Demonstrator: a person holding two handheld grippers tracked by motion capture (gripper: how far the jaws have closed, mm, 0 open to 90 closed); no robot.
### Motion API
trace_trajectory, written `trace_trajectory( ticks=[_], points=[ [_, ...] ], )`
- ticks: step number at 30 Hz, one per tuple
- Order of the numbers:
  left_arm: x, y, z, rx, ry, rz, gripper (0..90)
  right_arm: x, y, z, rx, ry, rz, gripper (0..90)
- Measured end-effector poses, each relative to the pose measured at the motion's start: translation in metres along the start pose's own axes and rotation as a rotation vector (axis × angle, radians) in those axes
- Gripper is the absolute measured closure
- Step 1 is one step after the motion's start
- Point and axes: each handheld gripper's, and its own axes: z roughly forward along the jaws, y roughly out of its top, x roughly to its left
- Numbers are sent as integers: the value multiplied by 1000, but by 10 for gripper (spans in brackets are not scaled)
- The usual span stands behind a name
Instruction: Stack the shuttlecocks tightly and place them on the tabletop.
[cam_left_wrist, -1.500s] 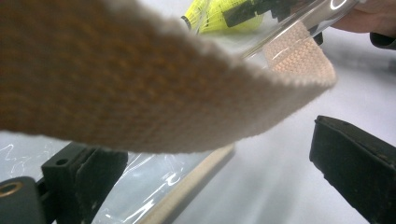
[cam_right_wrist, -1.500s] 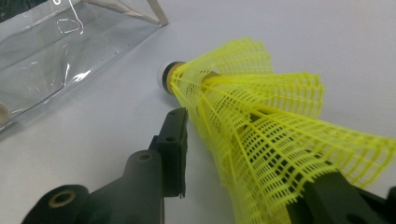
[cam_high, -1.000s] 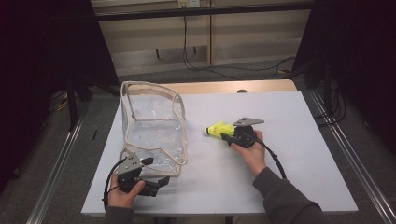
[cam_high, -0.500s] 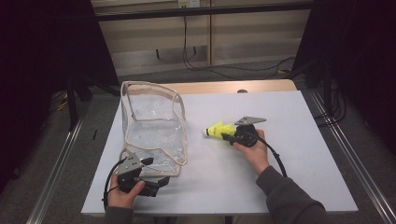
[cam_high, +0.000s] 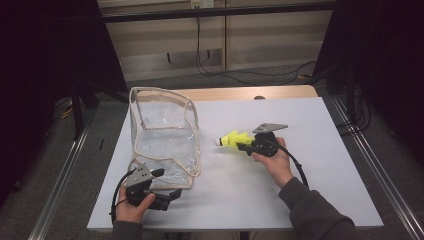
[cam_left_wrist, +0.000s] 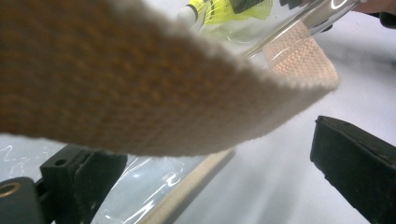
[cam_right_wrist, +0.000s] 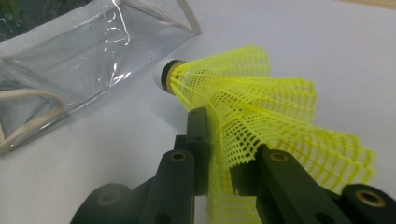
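A yellow mesh shuttlecock (cam_high: 232, 138) with a white cork tip is held just above the white table, its tip pointing left toward a clear plastic bag (cam_high: 165, 135) with beige trim. My right gripper (cam_high: 243, 145) is shut on the shuttlecock's skirt (cam_right_wrist: 252, 102), which the jaws squeeze flat in the right gripper view (cam_right_wrist: 229, 140). My left gripper (cam_high: 167, 183) rests at the bag's near right corner. In the left gripper view its jaws (cam_left_wrist: 210, 163) stand wide apart, with the bag's beige strap (cam_left_wrist: 140, 84) draped close across the lens and the bag's trimmed edge running between them.
The white table (cam_high: 300, 200) has bare surface to the right of and in front of the right hand. Its wooden back edge (cam_high: 240, 93) lies beyond the bag. Metal rails run along both sides of the table, and cables lie on the floor behind.
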Motion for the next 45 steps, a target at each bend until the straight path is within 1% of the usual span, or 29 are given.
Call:
trace_trajectory(
  ticks=[5, 9, 11, 15, 17, 21, 22, 24, 27, 36, 45],
  points=[
    [0, 0, 0, -4, -1, -4, 38, 5, 4, -3, 1, 21, -18, 799],
    [0, 0, 0, -4, -6, 2, 38, 9, 8, -7, 3, 44, -8, 799],
    [0, 0, 0, -6, -9, -2, 38, 11, 10, -9, 2, 44, -21, 799],
    [0, 1, 0, -5, -8, 0, 38, 12, 13, -16, -3, 41, -24, 799],
    [0, 1, 0, 3, -6, 0, 38, 12, 14, -19, -3, 40, -27, 799],
    [0, 1, 0, 2, -5, -2, 37, 11, 17, -25, -6, 40, -36, 799],
    [0, 1, 1, -7, -9, -5, 37, 11, 18, -27, -3, 40, -36, 799],
    [0, 1, 0, -8, -10, -1, 38, 10, 20, -29, -4, 39, -43, 799],
    [-1, 0, -1, -11, -9, -6, 41, 10, 22, -31, 0, 37, -48, 798],
    [-1, 0, -3, 0, -1, 1, 42, 13, 25, -33, 9, 44, -60, 798],
    [-1, -1, -3, -10, -5, -5, 43, 14, 31, -40, -1, 49, -75, 798]
  ],
)
